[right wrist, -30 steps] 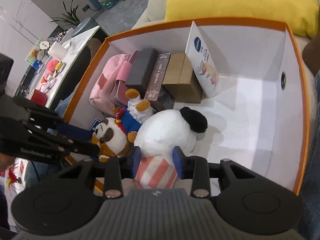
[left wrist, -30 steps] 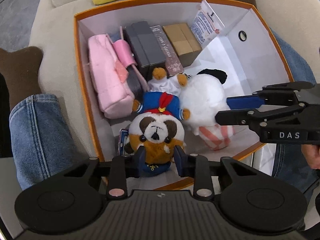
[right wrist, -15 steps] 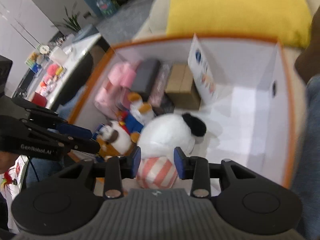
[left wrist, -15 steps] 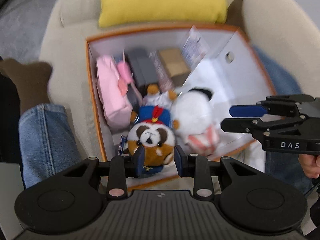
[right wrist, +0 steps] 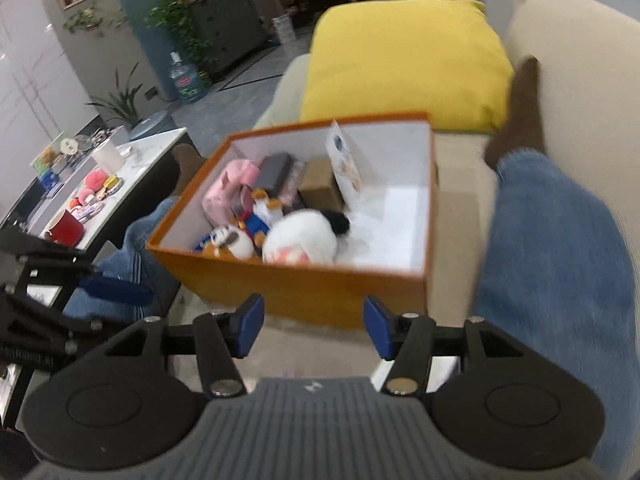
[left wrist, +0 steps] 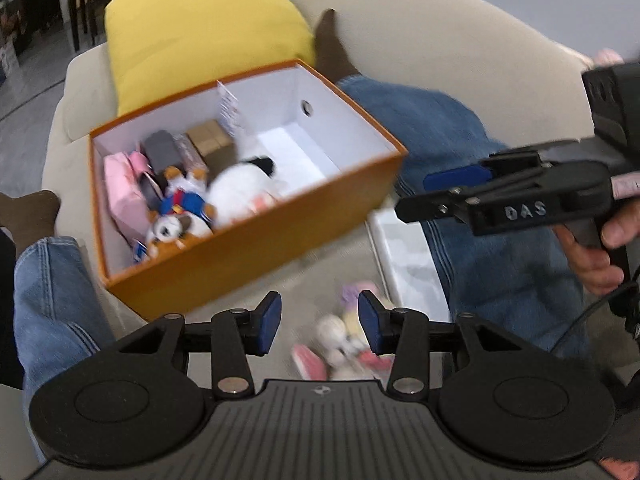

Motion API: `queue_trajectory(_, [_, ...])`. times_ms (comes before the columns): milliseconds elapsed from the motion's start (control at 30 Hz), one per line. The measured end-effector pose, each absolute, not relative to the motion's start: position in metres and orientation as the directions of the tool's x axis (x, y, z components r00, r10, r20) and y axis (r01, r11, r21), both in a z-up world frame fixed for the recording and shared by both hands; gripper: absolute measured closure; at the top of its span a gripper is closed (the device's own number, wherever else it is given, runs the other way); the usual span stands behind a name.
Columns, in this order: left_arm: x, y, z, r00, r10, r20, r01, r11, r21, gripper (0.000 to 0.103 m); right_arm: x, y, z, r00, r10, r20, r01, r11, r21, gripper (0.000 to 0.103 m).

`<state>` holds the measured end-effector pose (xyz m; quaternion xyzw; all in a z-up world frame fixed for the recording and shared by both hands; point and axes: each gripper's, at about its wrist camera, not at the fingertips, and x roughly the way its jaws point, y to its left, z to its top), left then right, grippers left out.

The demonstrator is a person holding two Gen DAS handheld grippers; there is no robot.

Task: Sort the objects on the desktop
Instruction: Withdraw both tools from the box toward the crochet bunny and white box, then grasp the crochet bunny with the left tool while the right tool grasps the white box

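An orange box [left wrist: 256,256] with a white inside sits on a beige sofa; it also shows in the right wrist view [right wrist: 320,288]. In it lie a brown-and-white plush dog [left wrist: 172,232], a white plush with a black ear [left wrist: 240,192], a pink pouch [left wrist: 124,196] and small boxes. My left gripper [left wrist: 318,326] is open and empty, in front of the box and above small pink and white plush toys [left wrist: 340,344]. My right gripper [right wrist: 314,328] is open and empty in front of the box; it also shows from the side in the left wrist view [left wrist: 448,192].
A yellow cushion [left wrist: 200,36] lies behind the box. Legs in blue jeans [left wrist: 460,168] flank the box on both sides. A white tray [left wrist: 404,264] lies right of the box. A side table [right wrist: 96,184] with a red mug and small items stands at left.
Both grippers have pulled back and up out of the box and opened wider. The plush dog and the white plush stay in the box.
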<state>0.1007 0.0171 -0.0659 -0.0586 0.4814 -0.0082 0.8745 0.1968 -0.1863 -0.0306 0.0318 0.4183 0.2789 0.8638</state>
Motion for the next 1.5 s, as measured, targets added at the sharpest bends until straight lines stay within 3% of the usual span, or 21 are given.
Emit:
queue_trajectory(200, [0.077, -0.021, -0.095, 0.531, -0.026, -0.847, -0.008, 0.999, -0.036, 0.043, 0.170, -0.192, -0.056, 0.535, 0.409, -0.739, -0.411, 0.891, 0.195, 0.045])
queue_trajectory(600, [0.082, -0.049, -0.158, 0.460, 0.106, -0.881, -0.043, 0.994, 0.097, 0.037, 0.146, -0.182, -0.094, 0.548, 0.335, -0.767, -0.430, 0.899, 0.085, 0.045])
queue_trajectory(800, [0.096, -0.045, -0.174, 0.430, 0.045, -0.902, -0.079, 0.997, 0.012, 0.035, 0.149, -0.180, -0.098, 0.537, 0.338, -0.773, -0.440, 0.894, 0.085, 0.045])
queue_trajectory(1100, [0.095, -0.031, -0.173, 0.438, 0.010, -0.899, -0.161, 0.985, -0.068, 0.055, 0.160, -0.174, -0.102, 0.514, 0.310, -0.800, -0.421, 0.904, 0.079, 0.045])
queue_trajectory(1333, [0.083, 0.004, -0.151, 0.483, 0.137, -0.865, -0.296, 0.955, -0.014, 0.056, 0.180, -0.149, -0.105, 0.540, 0.153, -0.827, -0.367, 0.928, -0.068, 0.033])
queue_trajectory(1500, [0.077, 0.029, -0.147, 0.485, 0.153, -0.861, -0.353, 0.935, -0.033, 0.056, 0.193, -0.137, -0.119, 0.471, 0.107, -0.876, -0.361, 0.929, -0.081, 0.032])
